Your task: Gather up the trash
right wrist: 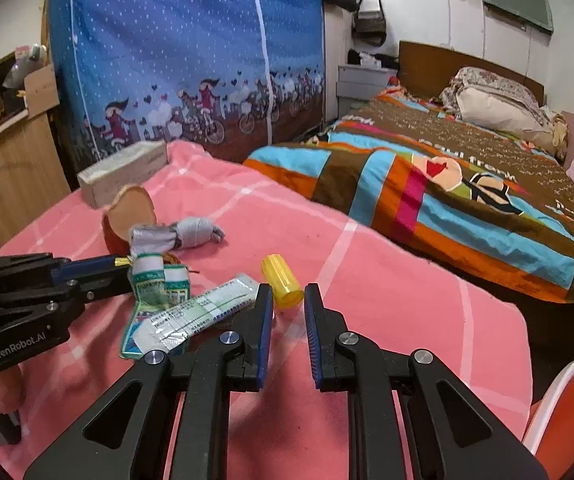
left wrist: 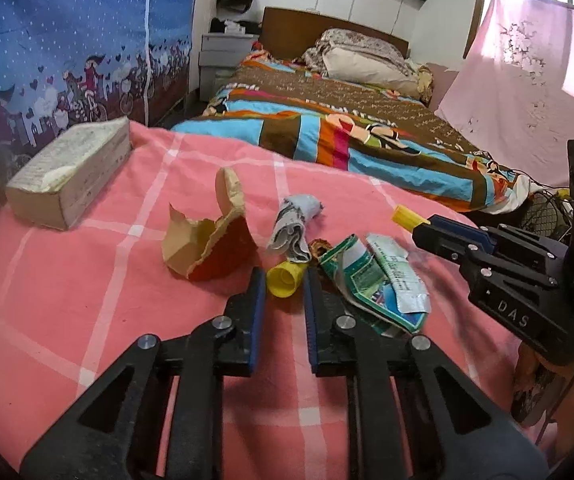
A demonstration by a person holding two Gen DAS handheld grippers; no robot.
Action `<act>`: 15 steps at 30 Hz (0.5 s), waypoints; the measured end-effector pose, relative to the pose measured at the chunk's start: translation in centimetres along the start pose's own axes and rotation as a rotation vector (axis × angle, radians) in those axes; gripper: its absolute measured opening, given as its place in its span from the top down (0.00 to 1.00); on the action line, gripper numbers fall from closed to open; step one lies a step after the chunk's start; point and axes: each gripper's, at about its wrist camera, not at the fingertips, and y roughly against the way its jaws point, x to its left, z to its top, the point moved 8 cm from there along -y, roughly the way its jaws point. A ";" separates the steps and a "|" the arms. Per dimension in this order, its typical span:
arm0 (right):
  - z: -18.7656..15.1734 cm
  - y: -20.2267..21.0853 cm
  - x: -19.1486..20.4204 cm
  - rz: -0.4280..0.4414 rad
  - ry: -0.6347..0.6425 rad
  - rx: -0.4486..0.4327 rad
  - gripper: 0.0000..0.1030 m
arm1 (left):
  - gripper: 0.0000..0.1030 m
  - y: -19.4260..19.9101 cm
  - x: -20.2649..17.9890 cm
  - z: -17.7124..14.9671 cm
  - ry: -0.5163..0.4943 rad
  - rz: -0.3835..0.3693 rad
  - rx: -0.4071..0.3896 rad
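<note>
Trash lies on a pink checked cloth (left wrist: 87, 280). My left gripper (left wrist: 285, 284) is open, its tips on either side of a yellow cap (left wrist: 285, 278). My right gripper (right wrist: 289, 296) is open around a second yellow cap (right wrist: 282, 280), which also shows in the left wrist view (left wrist: 407, 216). Between them lie a green and white wrapper (left wrist: 379, 280), also in the right wrist view (right wrist: 175, 312), a grey crumpled wad (left wrist: 297, 224), and a torn brown and red carton (left wrist: 207, 240). The right gripper (left wrist: 423, 226) shows at the right of the left wrist view, the left gripper (right wrist: 121, 262) at the left of the right wrist view.
A thick worn book (left wrist: 71, 172) lies at the cloth's far left corner. A bed with a striped quilt (left wrist: 347, 120) stands behind. A blue printed wardrobe (right wrist: 187, 60) is at the back left. A red and white container rim (right wrist: 567, 400) shows at the lower right.
</note>
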 end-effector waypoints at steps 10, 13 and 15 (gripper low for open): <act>1.1 3.5 0.3 -0.021 0.006 -0.173 0.86 | 0.80 2.6 -0.9 0.4 -0.050 -0.002 -0.118; 1.3 4.7 0.4 -0.026 0.012 -0.234 0.86 | 0.80 3.5 -1.0 0.6 -0.055 0.002 -0.166; 1.5 5.7 0.3 -0.032 0.011 -0.277 0.86 | 0.80 4.6 -1.3 0.8 -0.062 0.004 -0.219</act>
